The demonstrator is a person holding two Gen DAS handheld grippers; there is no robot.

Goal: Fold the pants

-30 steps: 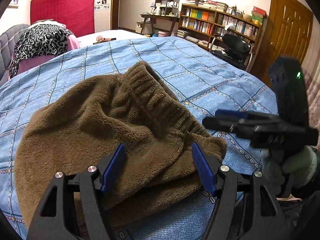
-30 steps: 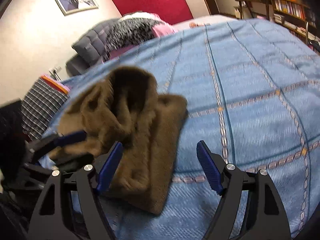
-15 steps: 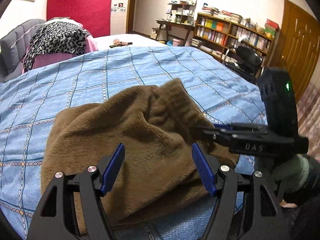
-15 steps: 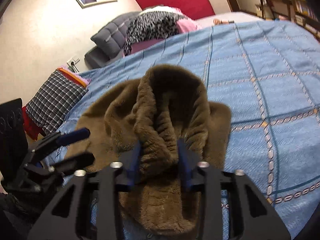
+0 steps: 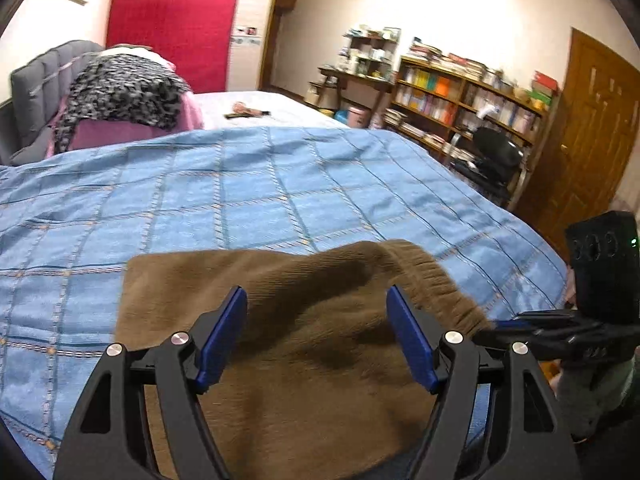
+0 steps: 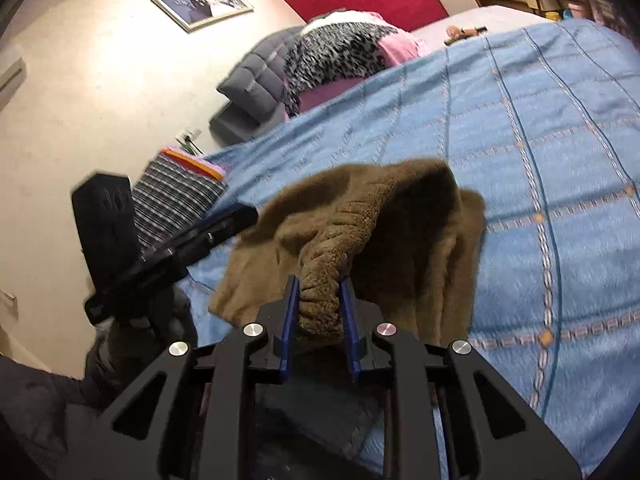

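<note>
Brown fleece pants (image 5: pixel 304 332) lie bunched at the near edge of the bed (image 5: pixel 248 200), on its blue checked cover. Right gripper (image 6: pixel 318 312) has just closed and is clamped on the ribbed waistband (image 6: pixel 324 276), likely to lift and straighten that end. Left gripper (image 5: pixel 316 332) hangs over the fabric, jaws wide apart, holding nothing; probably waiting to take a second corner.

I see a blue checked bedspread (image 5: pixel 280 184), a red panel (image 5: pixel 172 36) far left, and bookshelves (image 5: pixel 460 92) beside a wooden door (image 5: pixel 592 132) far right.
</note>
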